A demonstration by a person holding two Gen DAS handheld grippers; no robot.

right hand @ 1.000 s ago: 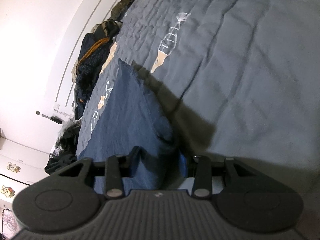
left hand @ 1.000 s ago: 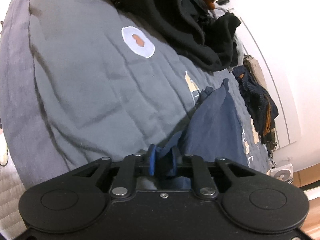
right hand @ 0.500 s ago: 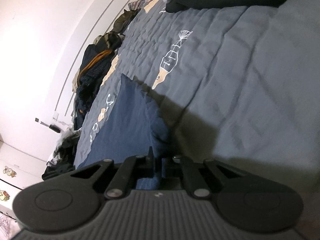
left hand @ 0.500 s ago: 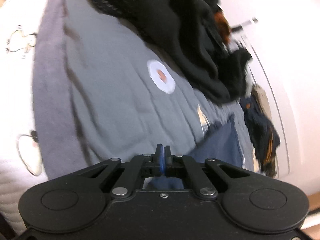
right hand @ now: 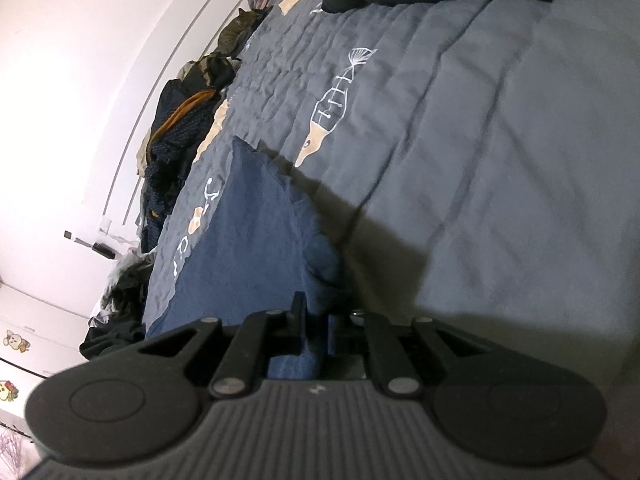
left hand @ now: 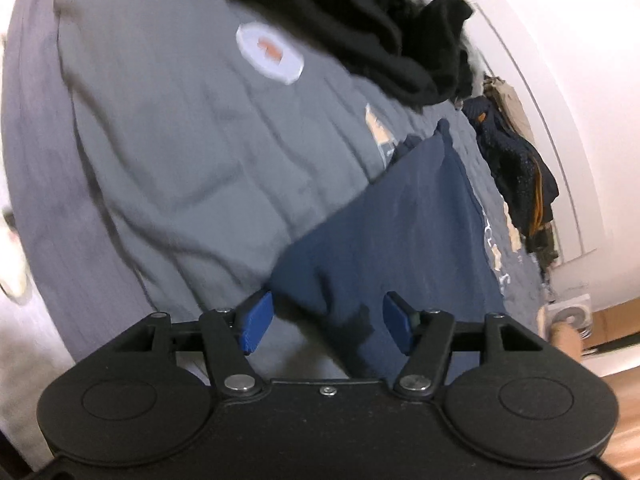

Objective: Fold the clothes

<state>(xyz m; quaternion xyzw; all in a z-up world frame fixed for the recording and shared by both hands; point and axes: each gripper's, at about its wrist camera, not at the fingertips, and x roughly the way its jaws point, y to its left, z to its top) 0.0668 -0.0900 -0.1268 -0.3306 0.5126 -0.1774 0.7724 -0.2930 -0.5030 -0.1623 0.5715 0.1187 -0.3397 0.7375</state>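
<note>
Navy garment [left hand: 404, 240] lies long axis away toward wall, on gray quilt [left hand: 168, 168].

Navy garment [left hand: 400, 240] on grey fish-print bedspread [right hand: 480, 160].

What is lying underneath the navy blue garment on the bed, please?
The navy blue garment lies on the grey quilt, whose printed fish-bone pattern shows beside it. Whatever print lies directly beneath the garment is covered.
</note>
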